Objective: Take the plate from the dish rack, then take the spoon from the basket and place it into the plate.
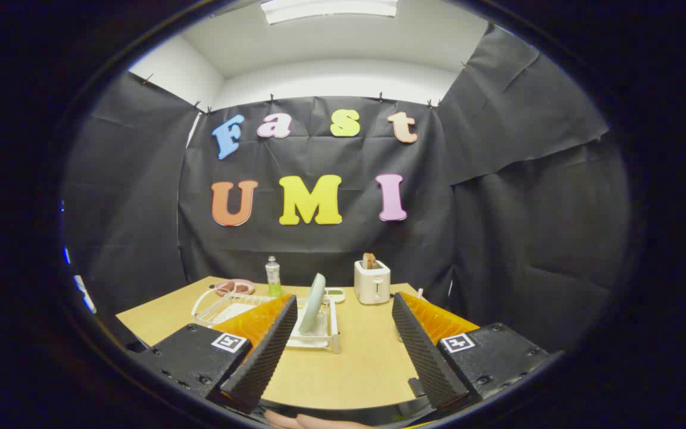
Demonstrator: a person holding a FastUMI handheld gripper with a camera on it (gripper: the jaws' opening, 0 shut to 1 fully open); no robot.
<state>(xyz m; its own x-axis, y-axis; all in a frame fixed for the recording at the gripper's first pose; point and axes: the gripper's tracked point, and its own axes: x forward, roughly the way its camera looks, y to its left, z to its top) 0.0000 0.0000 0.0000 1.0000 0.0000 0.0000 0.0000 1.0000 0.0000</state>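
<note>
**Step 1: Approach to the Plate in the Dish Rack**

We hold the gripper (343, 351) above the near edge of the tabletop (349, 369), fingers spread wide apart and grasping nothing. Bare tabletop shows between them.

The plate (313, 302), pale green, stands on edge in the white dish rack (319, 339), leaning slightly. The rack sits left of the middle of the tabletop, just beyond the left finger, which covers part of its near side. The plate is therefore still in its starting place, and we judge that the first step of the task (taking the plate out) is not yet done.

Toward the far edge we note a small bottle (273, 276) and a pink dish (234, 287) behind the rack, and a white toaster (372, 281) with a slice in its slot to the right of the plate. We cannot make out the basket or the spoon with certainty, so we assign no position to them.

The next move, in our judgement, calls for the following:

1. Carry the gripper forward and to the left until the plate's upper rim lies between the fingers.
2. Turn the wrist so that the fingers face the plate's two flat sides, not its thin edge.
3. Close on the rim, then lift straight up and clear of the rack's slots.
</note>
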